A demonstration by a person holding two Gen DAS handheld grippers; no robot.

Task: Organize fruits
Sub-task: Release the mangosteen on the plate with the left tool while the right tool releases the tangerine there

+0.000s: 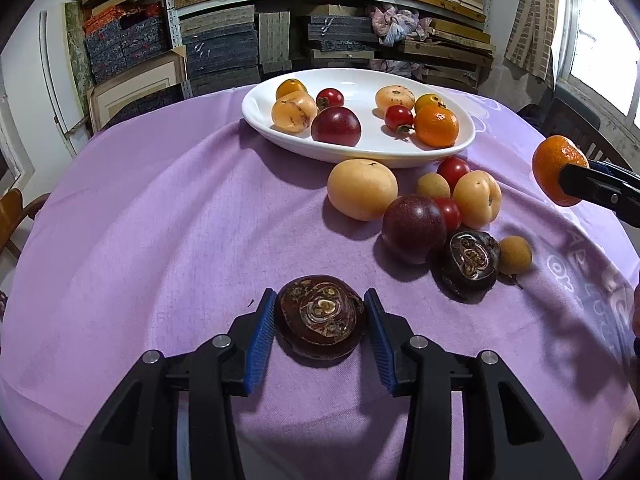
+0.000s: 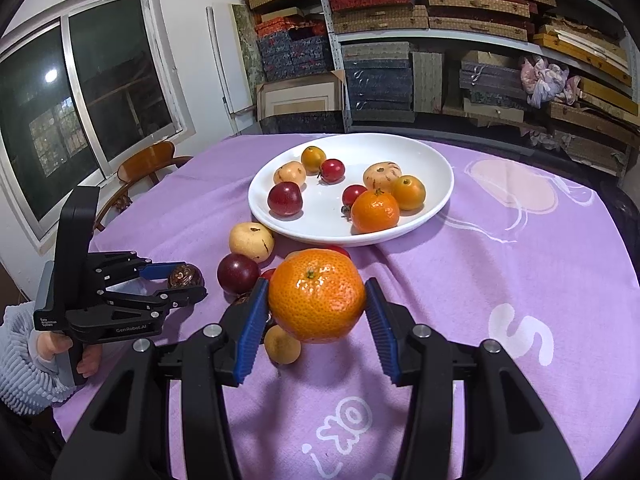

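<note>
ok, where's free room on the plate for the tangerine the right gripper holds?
The white plate has a bare strip down its middle, between the plum group and the plated tangerine group, plus the far rim. The cloth just in front of the plate is crowded with loose fruit. The right gripper grips the held tangerine; bare purple cloth lies to its right.

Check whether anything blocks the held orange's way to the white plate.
Nothing visible blocks it. The right tongs hold the orange in the air above the loose fruit on the cloth, and the plate has bare space at its middle.
</note>
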